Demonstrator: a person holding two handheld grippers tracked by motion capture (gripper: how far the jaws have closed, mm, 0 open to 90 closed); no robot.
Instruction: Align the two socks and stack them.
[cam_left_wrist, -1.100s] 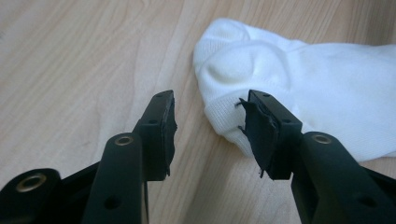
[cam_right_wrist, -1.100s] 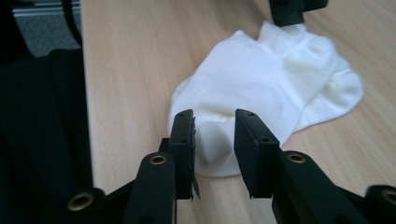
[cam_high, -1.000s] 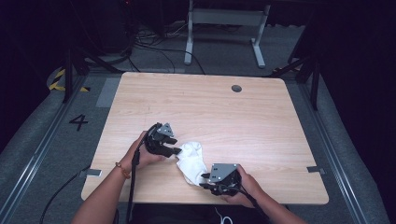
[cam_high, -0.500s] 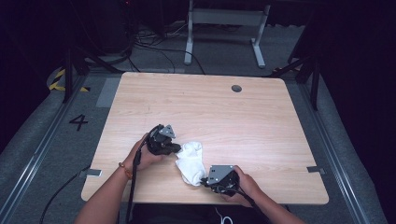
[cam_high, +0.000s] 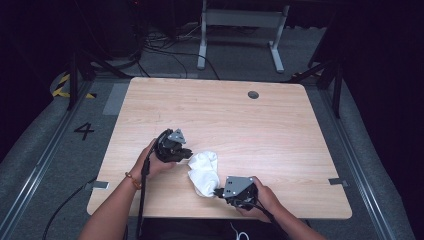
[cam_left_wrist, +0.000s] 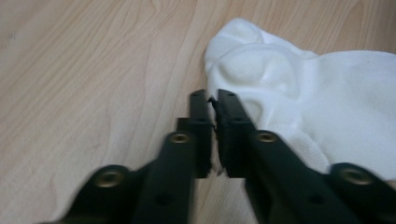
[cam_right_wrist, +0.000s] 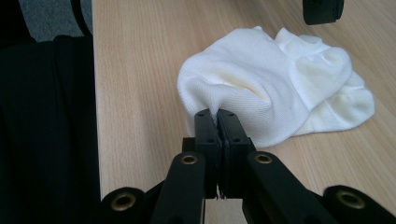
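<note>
A crumpled white sock (cam_high: 204, 172) lies on the wooden table (cam_high: 225, 120) near its front edge, between my two grippers. My left gripper (cam_high: 189, 154) meets the sock's left side. In the left gripper view, its jaws (cam_left_wrist: 212, 95) have just been opening a little and show a slim gap, with the hem of the sock (cam_left_wrist: 303, 93) still caught between the tips. My right gripper (cam_high: 217, 191) comes in from the front; its jaws (cam_right_wrist: 216, 113) are shut on a pinched fold of the sock (cam_right_wrist: 271, 88). Both grippers rest low on the table.
The table's front edge (cam_right_wrist: 95, 116) runs just left of the right gripper, with dark clothing beyond it. A round grommet (cam_high: 253, 94) sits at the table's far side. A metal stand (cam_high: 240, 20) and cables lie on the floor behind.
Both grippers have closed in on the sock's opposite ends, and the sock has bunched slightly between them. The hands have barely shifted.
</note>
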